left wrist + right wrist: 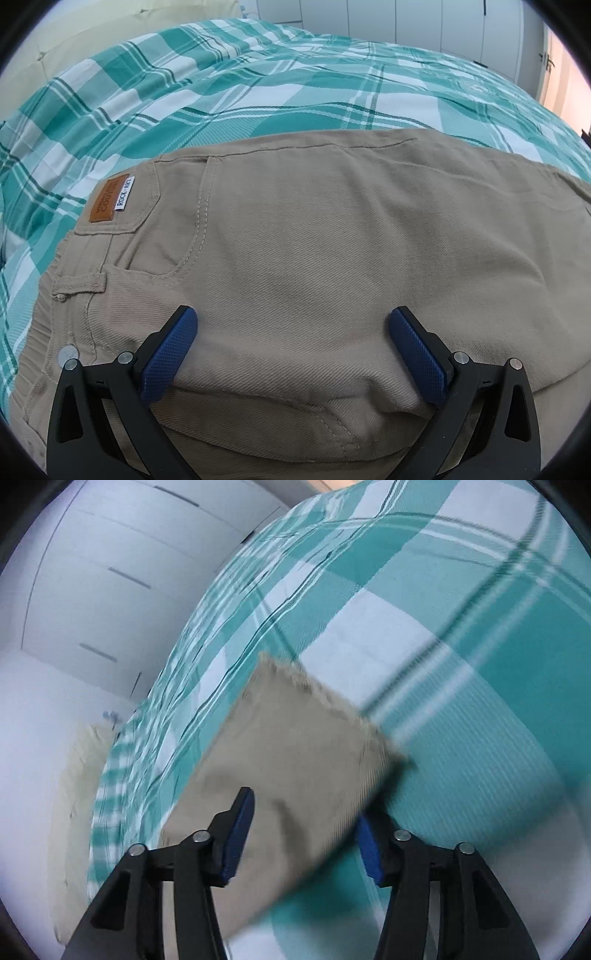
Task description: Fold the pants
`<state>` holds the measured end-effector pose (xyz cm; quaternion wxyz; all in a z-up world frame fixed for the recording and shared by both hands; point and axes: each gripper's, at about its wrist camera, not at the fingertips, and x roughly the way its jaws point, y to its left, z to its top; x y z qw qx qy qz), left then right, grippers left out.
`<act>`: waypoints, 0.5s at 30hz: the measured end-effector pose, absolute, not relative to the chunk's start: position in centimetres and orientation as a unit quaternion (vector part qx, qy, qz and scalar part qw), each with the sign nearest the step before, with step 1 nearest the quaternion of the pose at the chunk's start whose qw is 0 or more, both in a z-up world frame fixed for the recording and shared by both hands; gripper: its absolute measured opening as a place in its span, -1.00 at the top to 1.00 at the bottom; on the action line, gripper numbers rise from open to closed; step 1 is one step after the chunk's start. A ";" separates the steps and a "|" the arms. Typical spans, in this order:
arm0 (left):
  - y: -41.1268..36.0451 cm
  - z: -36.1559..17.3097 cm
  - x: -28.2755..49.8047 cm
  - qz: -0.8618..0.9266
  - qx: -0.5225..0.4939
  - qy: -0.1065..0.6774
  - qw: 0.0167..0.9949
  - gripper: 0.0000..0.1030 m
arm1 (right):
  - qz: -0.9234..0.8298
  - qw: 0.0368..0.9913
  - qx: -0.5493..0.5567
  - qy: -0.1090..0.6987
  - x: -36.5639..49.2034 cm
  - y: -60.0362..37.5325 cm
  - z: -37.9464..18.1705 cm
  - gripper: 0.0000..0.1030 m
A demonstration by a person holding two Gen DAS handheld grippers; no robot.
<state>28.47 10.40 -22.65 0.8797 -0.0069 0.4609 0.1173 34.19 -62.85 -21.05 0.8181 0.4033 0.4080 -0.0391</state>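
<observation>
1. The khaki twill pants [314,236] lie on a teal-and-white plaid bedspread [221,85], with the tan leather waistband patch [108,201] at 9 o'clock.
2. The left gripper [293,347] stands wide open, its jaws straddling a raised fold of cloth (pads not pressing).
3. The right gripper [301,830] is partly open over the frayed leg hem [314,701], which reaches toward 12 o'clock; whether it grips is unclear.

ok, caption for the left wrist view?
Left gripper open over the waist end of khaki pants lying on a teal plaid bedspread.
</observation>
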 end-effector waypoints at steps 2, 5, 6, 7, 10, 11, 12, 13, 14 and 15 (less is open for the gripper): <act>10.4 -22.7 28.5 0.118 -0.007 0.460 0.880 -0.99 | -0.079 0.824 0.375 0.417 35.7 -62.2 -20.6 0.88; 10.4 -22.7 28.5 0.117 -0.007 0.461 0.880 -0.99 | -0.037 0.866 0.273 0.417 37.0 -57.3 -16.4 0.90; 10.4 -22.7 28.5 0.117 -0.008 0.460 0.880 -0.99 | -0.003 0.877 0.242 0.416 36.9 -55.4 -15.0 0.90; 10.4 -22.7 28.5 0.117 -0.007 0.461 0.880 -0.99 | 0.053 0.889 0.192 0.413 36.2 -52.4 -12.7 0.90; 10.4 -22.7 28.5 0.118 -0.007 0.461 0.880 -0.99 | 0.213 0.892 0.070 0.392 30.0 -44.6 -6.7 0.91; 10.4 -22.7 28.5 0.118 -0.006 0.461 0.879 -0.99 | 0.242 0.888 0.051 0.388 28.1 -43.5 -5.7 0.91; 10.4 -22.7 28.5 0.118 -0.005 0.462 0.879 -0.99 | 0.275 0.881 0.019 0.384 24.8 -42.4 -4.5 0.91; 10.4 -22.7 28.6 0.119 -0.004 0.462 0.879 -0.99 | 0.287 0.877 0.003 0.384 22.8 -42.1 -4.2 0.91; 10.4 -22.7 28.6 0.120 -0.003 0.463 0.878 -0.99 | 0.289 0.875 -0.013 0.389 20.6 -42.5 -4.2 0.91; 10.3 -22.6 28.6 0.120 -0.002 0.463 0.878 -0.99 | 0.276 0.874 -0.024 0.399 18.9 -43.5 -4.7 0.91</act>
